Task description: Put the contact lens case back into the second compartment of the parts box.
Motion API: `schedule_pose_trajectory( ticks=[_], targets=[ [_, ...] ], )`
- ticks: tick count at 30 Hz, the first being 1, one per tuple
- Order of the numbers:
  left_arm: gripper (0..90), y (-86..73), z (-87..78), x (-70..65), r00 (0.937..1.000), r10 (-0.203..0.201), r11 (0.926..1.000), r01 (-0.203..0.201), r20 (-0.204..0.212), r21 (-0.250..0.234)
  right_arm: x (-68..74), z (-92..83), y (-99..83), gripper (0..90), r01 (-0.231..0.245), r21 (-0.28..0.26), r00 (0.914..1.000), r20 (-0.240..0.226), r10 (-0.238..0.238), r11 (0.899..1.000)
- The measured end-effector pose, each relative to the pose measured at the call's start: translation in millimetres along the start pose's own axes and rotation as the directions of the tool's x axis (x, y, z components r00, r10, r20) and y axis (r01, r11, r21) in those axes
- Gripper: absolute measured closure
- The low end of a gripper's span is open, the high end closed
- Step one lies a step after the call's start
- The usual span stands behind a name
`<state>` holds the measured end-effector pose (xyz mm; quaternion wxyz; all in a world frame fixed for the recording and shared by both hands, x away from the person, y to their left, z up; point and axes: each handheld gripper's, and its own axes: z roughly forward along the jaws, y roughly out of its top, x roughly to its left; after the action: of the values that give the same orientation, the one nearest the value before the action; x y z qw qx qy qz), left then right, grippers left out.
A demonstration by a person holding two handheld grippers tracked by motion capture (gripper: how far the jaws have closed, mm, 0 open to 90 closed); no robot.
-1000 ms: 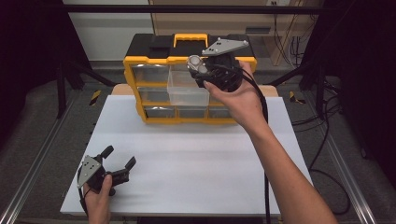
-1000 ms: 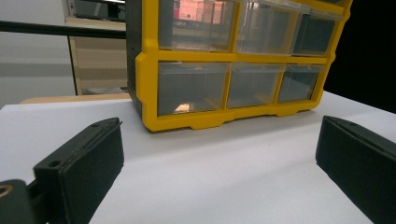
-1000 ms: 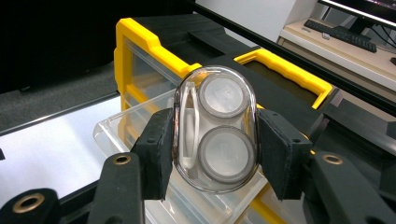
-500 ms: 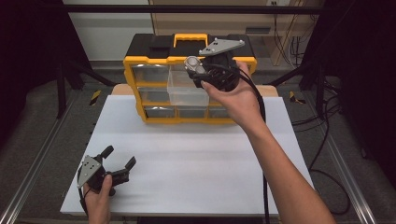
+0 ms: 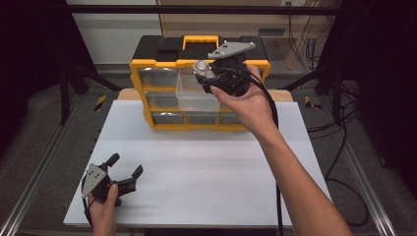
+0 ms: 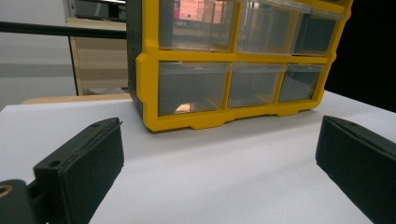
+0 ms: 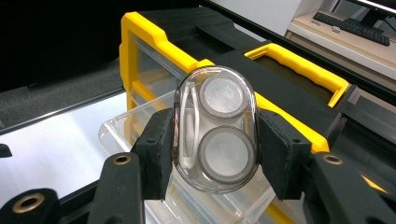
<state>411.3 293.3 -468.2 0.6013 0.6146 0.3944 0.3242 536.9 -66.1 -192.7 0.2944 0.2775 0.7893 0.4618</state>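
Note:
A yellow and black drawer cabinet (image 5: pixel 162 91) stands at the back of the white table (image 5: pixel 206 167). One clear drawer (image 5: pixel 196 96) is pulled out from its middle. My right gripper (image 5: pixel 206 73) hangs just above that drawer, shut on a clear oval case (image 7: pixel 215 128) with two round grey-white discs inside. The open drawer (image 7: pixel 135 135) lies right beneath the case. My left gripper (image 5: pixel 125 167) rests open near the table's front left corner, nothing between its jaws, facing the cabinet (image 6: pixel 233 60).
Black frame posts and cables stand around the table. A yellow carry handle (image 5: pixel 200 40) tops the cabinet. A desk with a keyboard (image 7: pixel 355 25) is behind the cabinet.
My right gripper with the clear case has shifted slightly left and down over the open drawer. The left gripper has stayed still.

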Motion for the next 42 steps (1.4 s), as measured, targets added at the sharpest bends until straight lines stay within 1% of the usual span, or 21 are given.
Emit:
schedule_pose_trajectory(
  ticks=[20,26,36,42],
  targets=[
    [0.8,0.1,0.1,0.2,1.0,0.0,1.0,0.0,0.0,0.0,1.3,4.4,0.3,49.0,-0.002,0.009,1.0,-0.008,0.002,1.0],
    [0.8,0.0,0.4,0.1,1.0,0.0,1.0,0.0,0.002,0.001,1.5,6.4,-0.1,49.0,-0.009,0.013,0.9999,-0.013,0.01,1.0],
    [0.8,0.1,0.2,0.1,1.0,0.002,1.0,-0.002,0.0,0.002,-0.5,11.4,-2.4,48.9,-0.015,0.038,0.9997,-0.021,0.016,0.999],
    [0.8,0.1,0.2,0.6,1.0,0.002,1.0,-0.002,-0.001,0.002,-2.8,13.9,-3.5,48.9,-0.024,0.043,0.9995,-0.02,0.025,0.999]
  ],
)
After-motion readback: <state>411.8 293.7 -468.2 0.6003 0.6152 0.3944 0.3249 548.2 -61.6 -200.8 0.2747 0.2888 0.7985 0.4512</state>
